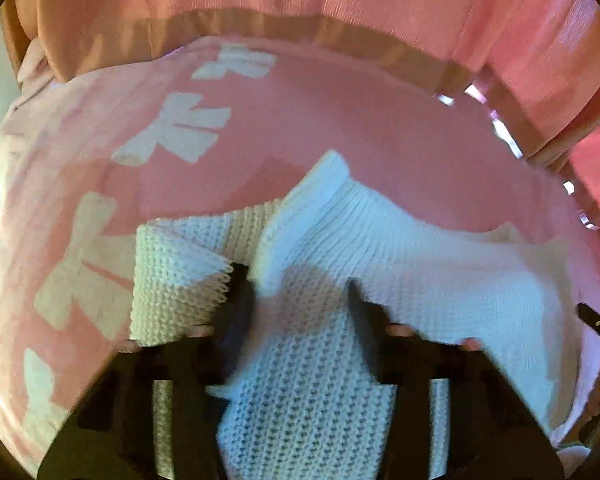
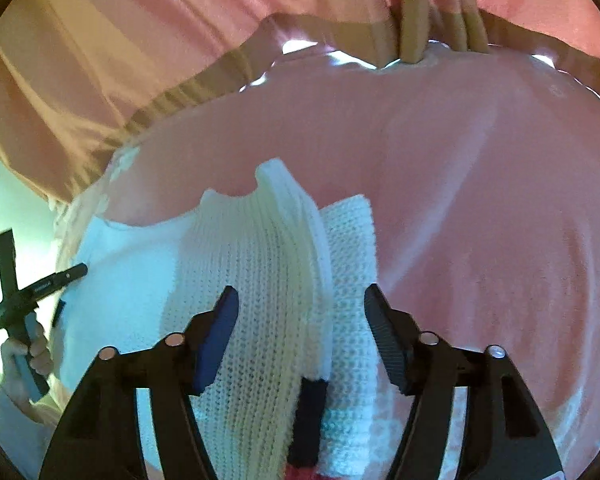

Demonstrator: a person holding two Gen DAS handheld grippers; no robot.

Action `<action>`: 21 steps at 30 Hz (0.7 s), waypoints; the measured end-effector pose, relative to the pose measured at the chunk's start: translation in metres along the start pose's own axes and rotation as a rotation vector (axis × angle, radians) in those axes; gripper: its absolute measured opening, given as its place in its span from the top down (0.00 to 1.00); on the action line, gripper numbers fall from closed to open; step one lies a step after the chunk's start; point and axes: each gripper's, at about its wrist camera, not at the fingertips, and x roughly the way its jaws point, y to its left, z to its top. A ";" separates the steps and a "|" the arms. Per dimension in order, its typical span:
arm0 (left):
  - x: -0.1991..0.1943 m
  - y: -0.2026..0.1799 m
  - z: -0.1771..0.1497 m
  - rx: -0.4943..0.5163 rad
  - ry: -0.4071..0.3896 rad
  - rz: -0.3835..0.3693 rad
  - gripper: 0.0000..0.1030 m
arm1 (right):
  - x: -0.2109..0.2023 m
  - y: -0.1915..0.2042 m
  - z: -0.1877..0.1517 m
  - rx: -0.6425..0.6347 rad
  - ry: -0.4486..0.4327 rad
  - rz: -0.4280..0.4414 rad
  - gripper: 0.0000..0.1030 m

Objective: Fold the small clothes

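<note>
So the white knit garment is lying bunched up on a pink blanket that has white bow shapes printed on it. From the left wrist view, the left gripper is right down over the knit, jaws spread apart with fabric showing in the gap between them. The waffle-textured part sits directly under and between the fingers, and a folded flap of that same waffle knit pokes up just beside the left finger. The ribbed part of the garment rises into a ridge just ahead of the gripper and runs off to the right. Can't tell if either finger is actually touching cloth; it's blurry there.

The right wrist view is sharper. The right gripper is also wide open, hovering over the same garment, with a raised ribbed fold running straight up through the gap between the fingers. A dark band on the knit sits low between them. The left gripper shows at the far left edge beside the garment, held in a hand. Pink curtains hang behind the blanket.
</note>
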 end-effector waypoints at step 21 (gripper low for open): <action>-0.024 -0.004 -0.008 0.046 -0.059 0.177 0.91 | -0.003 -0.006 0.005 0.049 -0.024 -0.149 0.68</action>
